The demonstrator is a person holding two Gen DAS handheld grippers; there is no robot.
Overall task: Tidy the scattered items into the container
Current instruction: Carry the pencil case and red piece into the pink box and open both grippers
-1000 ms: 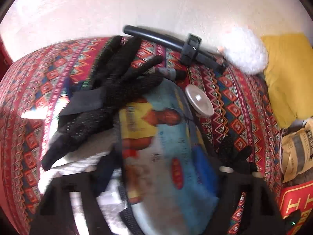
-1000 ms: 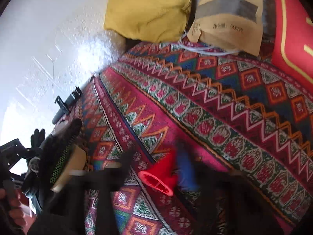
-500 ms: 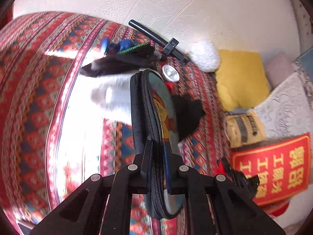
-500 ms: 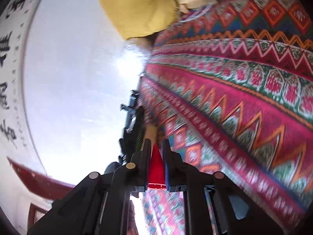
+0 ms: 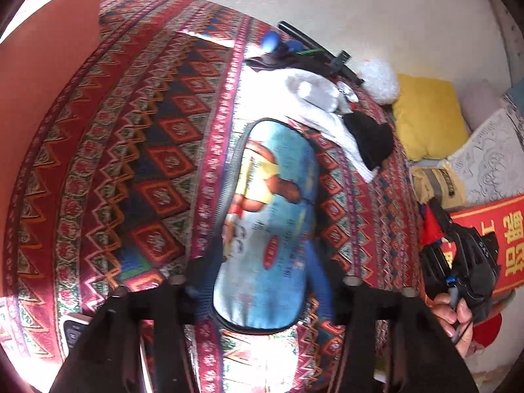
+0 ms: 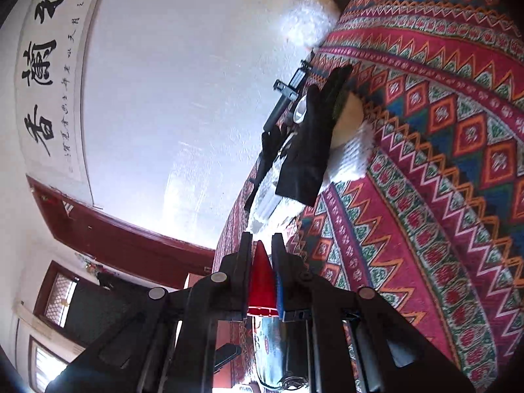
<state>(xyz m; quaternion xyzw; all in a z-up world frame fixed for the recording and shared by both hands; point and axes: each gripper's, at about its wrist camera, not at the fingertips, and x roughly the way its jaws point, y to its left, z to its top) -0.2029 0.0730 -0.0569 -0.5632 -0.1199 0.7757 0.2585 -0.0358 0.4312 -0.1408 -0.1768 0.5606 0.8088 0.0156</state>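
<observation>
A red zigzag-patterned blanket [image 5: 157, 150] covers the surface against a white wall [image 6: 170, 98]. The blue cartoon-printed pouch [image 5: 271, 229] lies flat between my left tongs [image 5: 262, 285], whose jaws have just been opening and stand released. My right tongs [image 6: 262, 262] are clenched on a red cone [image 6: 261, 278]. Left of the pouch the blanket is bare

Left gripper [image 5: 262, 281]: half a second ago we clamp the pencil case [image 5: 271, 229] on edge; now our jaws have just been opening and stand apart, either side of it.
Pencil case: no longer upright, it lies flat, picture side up, on the patterned bedspread [image 5: 157, 150].
Right gripper [image 6: 262, 245]: now tilted up toward the wall, red cone [image 6: 261, 281] pinched as before.
</observation>
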